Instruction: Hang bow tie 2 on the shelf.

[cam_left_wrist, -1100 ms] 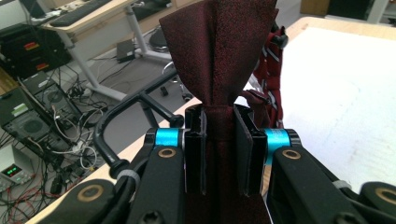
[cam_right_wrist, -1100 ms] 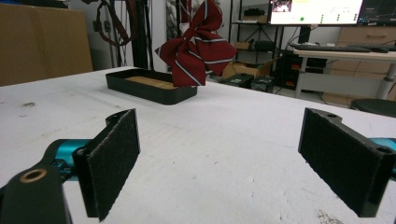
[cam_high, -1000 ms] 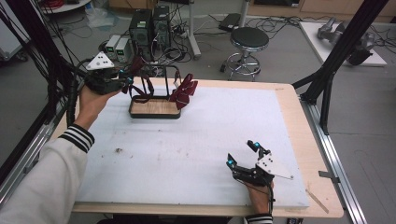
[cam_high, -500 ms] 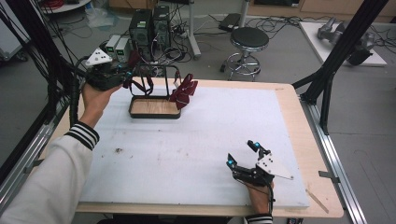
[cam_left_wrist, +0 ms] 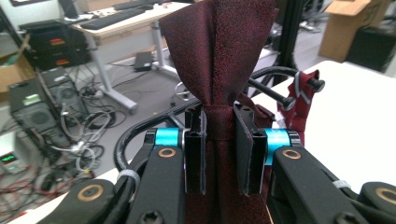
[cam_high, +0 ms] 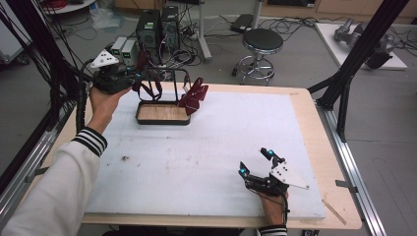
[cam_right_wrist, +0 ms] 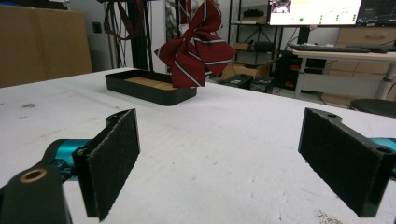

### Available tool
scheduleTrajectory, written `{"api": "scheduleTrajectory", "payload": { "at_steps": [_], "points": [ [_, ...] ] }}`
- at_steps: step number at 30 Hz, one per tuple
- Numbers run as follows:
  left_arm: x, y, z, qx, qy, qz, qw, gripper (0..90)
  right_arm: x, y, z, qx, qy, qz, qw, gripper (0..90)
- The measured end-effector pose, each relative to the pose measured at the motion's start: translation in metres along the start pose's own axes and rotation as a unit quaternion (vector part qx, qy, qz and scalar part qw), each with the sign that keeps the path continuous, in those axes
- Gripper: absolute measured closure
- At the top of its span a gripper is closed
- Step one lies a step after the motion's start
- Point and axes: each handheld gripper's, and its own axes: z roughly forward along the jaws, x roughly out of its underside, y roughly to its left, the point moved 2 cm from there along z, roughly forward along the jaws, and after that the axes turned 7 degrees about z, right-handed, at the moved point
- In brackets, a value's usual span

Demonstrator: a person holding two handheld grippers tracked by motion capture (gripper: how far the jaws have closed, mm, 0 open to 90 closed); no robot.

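Two grippers: left gripper [cam_left_wrist: 219,149] at 10 o'clock, jaws clamped on dark red tie [cam_left_wrist: 219,51]; right gripper [cam_high: 256,163] at 5 o'clock, jaws spread.

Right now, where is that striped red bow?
In the high view the striped red bow hangs at the rack's right end, beside the wooden tray, far left of the table.

Dark red tie [cam_left_wrist: 219,56]; striped red tie [cam_right_wrist: 196,49]; black, perhaps wood-floored tray [cam_high: 162,120].
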Motion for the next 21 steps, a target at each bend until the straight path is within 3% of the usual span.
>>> {"api": "scheduleTrajectory", "payload": {
  "at_steps": [9, 21],
  "points": [
    [-0.001, 0.006, 0.003, 0.031, -0.015, -0.02, 0.9992, 75.7, 0.0, 0.0, 0.0, 0.0, -0.001, -0.001, 1.0, 11.8],
    [0.007, 0.018, 0.009, 0.031, -0.01, -0.032, 0.999, 75.7, 0.0, 0.0, 0.0, 0.001, -0.001, 0.0, 1.0, 11.8]
  ]
}}
